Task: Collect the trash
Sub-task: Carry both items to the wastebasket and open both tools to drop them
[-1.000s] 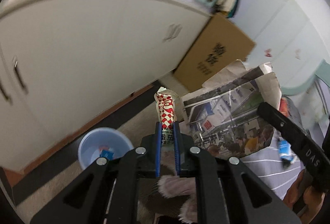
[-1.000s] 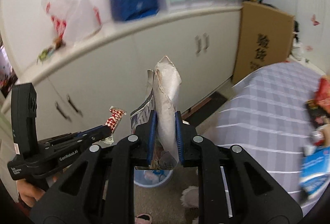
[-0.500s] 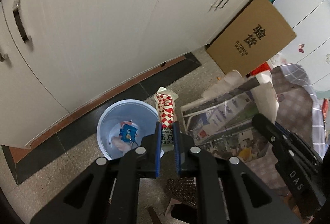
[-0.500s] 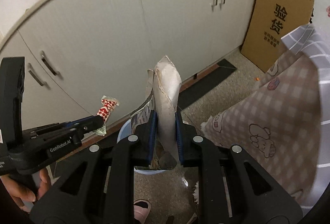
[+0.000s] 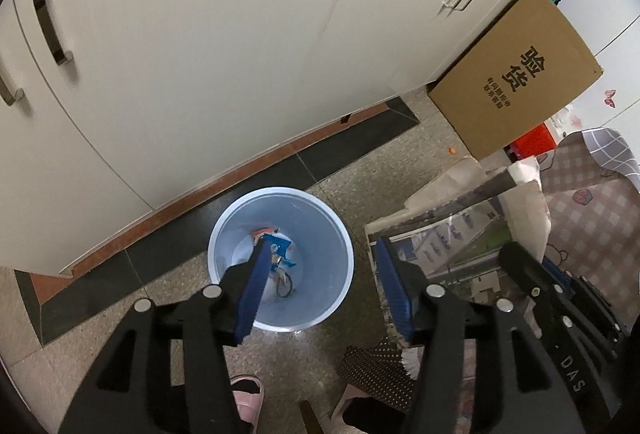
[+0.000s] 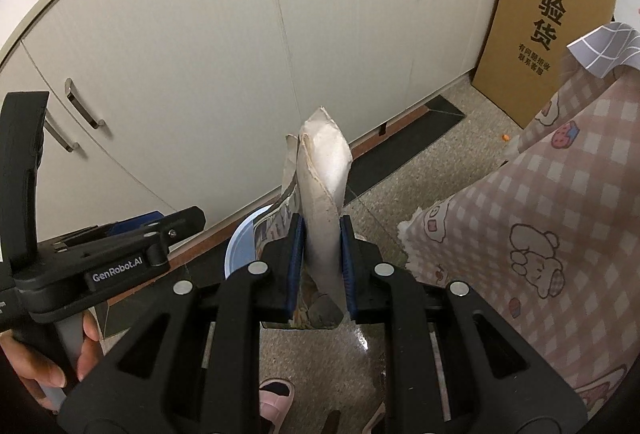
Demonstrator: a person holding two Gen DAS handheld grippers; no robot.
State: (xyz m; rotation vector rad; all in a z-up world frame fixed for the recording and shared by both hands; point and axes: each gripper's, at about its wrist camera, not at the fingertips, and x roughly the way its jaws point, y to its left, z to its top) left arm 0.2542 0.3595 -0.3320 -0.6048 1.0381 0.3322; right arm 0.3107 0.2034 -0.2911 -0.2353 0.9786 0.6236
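Note:
A light blue trash bin (image 5: 320, 218) stands on the floor by the cabinets, with several pieces of trash at its bottom. My left gripper (image 5: 320, 274) is open and empty right above the bin. My right gripper (image 6: 320, 254) is shut on a folded newspaper (image 6: 324, 178), held upright just right of the bin; the paper also shows in the left wrist view (image 5: 452, 234). The bin's rim (image 6: 240, 242) peeks out behind the newspaper in the right wrist view. The left gripper's body (image 6: 120, 246) shows there at the left.
White cabinets (image 5: 200, 54) run along the back. A cardboard box (image 5: 516, 74) leans at the right. A pink checked bedcover (image 6: 540, 214) hangs at the right. A pink slipper (image 5: 248, 394) lies on the floor below the bin.
My left gripper has opened and the red-and-white snack wrapper is gone from it. Both grippers have tilted down toward the bin. The right gripper still holds the newspaper.

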